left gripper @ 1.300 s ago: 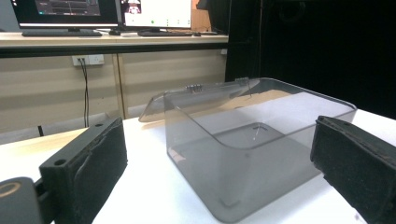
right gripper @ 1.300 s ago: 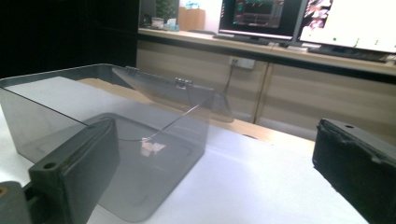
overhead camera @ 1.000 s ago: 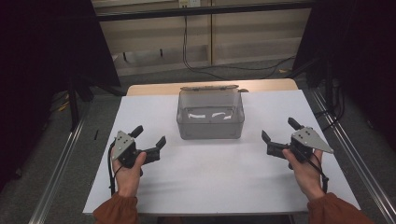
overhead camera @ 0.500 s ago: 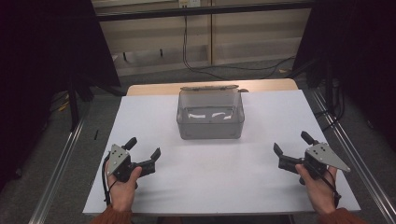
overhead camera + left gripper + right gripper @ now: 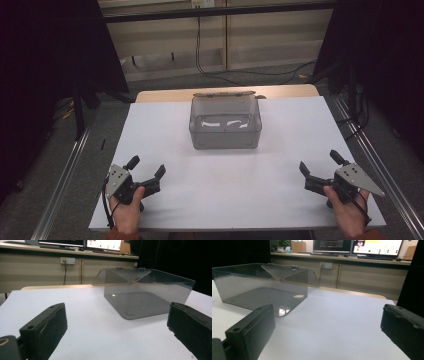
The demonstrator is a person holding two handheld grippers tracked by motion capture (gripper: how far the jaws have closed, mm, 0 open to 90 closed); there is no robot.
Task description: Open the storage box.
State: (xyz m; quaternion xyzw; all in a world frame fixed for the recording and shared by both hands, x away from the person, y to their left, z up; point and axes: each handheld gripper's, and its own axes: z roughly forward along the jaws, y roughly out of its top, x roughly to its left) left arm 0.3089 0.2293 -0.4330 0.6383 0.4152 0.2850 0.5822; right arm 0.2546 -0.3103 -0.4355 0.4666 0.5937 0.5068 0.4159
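Observation:
A clear smoky plastic box (image 5: pixel 225 124) with its hinged lid folded back stands at the middle far side of the white table (image 5: pixel 225 185). My left gripper (image 5: pixel 146 167) rests low at the table's front left, open, nothing between its jaws. My right gripper (image 5: pixel 320 163) sits at the front right, also open and empty. In the left gripper view the box (image 5: pixel 147 293) lies ahead and to the right, between the wide-apart jaws. In the right gripper view the box (image 5: pixel 262 285) lies ahead to the left. The box looks empty inside.
The white sheet covers the table (image 5: pixel 82 322) between the grippers and the box. Metal rails (image 5: pixel 65 185) run along both sides of the table. Beyond it are a wall with cables (image 5: pixel 210 55) and, in the gripper views, monitors (image 5: pixel 377 246) on a counter.
Both grippers have drawn back toward the front edge of the table and further out to the sides. The box has not moved.

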